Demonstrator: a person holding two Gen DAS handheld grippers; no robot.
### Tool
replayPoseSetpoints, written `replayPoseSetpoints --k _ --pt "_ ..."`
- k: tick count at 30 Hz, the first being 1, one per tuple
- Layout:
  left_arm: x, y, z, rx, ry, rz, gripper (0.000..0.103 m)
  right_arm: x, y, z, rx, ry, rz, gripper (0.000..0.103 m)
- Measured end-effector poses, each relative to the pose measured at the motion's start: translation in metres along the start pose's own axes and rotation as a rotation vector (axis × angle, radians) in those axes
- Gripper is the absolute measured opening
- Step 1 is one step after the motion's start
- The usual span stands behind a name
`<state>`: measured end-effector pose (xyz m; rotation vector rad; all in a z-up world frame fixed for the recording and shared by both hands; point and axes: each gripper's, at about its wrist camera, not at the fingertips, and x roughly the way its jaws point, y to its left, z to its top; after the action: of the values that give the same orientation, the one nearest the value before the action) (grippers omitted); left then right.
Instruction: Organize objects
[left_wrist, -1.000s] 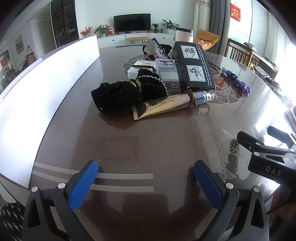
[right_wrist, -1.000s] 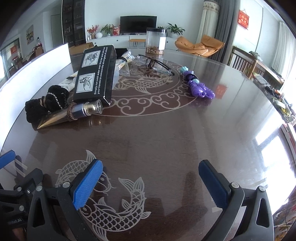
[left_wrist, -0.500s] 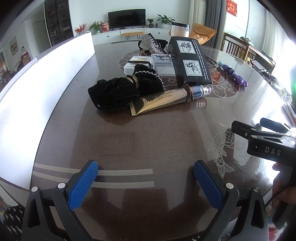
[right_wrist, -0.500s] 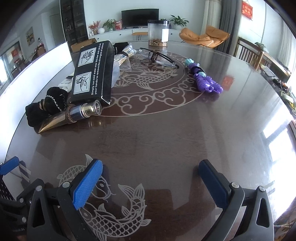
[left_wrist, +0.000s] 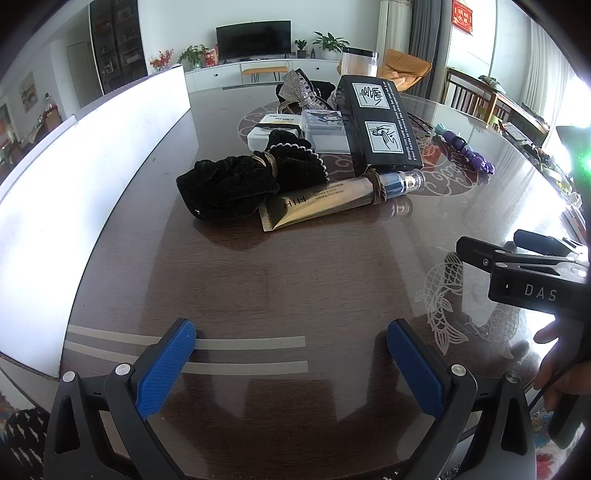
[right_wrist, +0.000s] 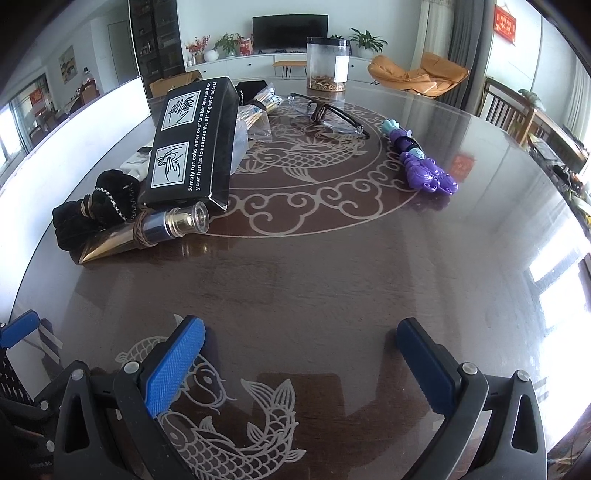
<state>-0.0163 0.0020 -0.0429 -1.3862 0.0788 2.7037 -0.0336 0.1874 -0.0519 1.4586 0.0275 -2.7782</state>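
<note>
Black velvet scrunchies (left_wrist: 236, 186) lie bunched near the middle of the dark wooden table (left_wrist: 280, 280), with a gold cream tube (left_wrist: 332, 199) resting against their right edge and pointing its clear cap toward the table's centre. A brown hair tie is looped around the tube's neck. Behind the tube, a long black box (left_wrist: 380, 122) printed with white hand-washing pictures lies with its near end just above the tube; from the right wrist view it rests tilted, propped on things beneath it. A small white box (left_wrist: 271, 133) and a clear flat case (left_wrist: 325, 127) sit just behind the scrunchies, and a sparkly silver bow (left_wrist: 297, 86) lies farther back. A purple toy (right_wrist: 424, 164) lies well apart to the right, beyond a pair of black-framed glasses (right_wrist: 325, 110). A clear jar (right_wrist: 328, 62) stands at the far edge.

Closer in, the left gripper (left_wrist: 291, 365) hovers over bare table above two pale stripes, its blue pads spread wide and holding nothing. The right gripper (right_wrist: 299, 369) is likewise spread wide and empty, above an inlaid fish design (right_wrist: 236, 435). A white board (left_wrist: 85, 184) runs along the table's left side.
</note>
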Motion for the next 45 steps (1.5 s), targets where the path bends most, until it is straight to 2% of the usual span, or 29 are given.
replayPoseSetpoints --k 9,21,32,39,45 --pt "-0.001 0.001 0.001 0.003 -0.005 -0.001 0.103 0.003 -0.001 0.004 -0.040 0.006 0.029 0.103" --pt "-0.002 0.003 0.001 0.017 -0.009 -0.011 0.103 0.004 0.000 0.005 -0.063 -0.029 0.043 0.103" --pt "-0.001 0.005 0.000 0.019 -0.016 -0.010 0.103 0.005 0.000 0.007 -0.074 -0.014 0.049 0.103" --pt "-0.001 0.005 0.000 0.022 -0.019 -0.012 0.103 0.012 -0.004 0.017 -0.171 0.044 0.112 0.103" --pt "-0.001 0.005 -0.001 0.022 -0.026 -0.013 0.103 0.014 -0.007 0.018 -0.213 0.007 0.145 0.103"
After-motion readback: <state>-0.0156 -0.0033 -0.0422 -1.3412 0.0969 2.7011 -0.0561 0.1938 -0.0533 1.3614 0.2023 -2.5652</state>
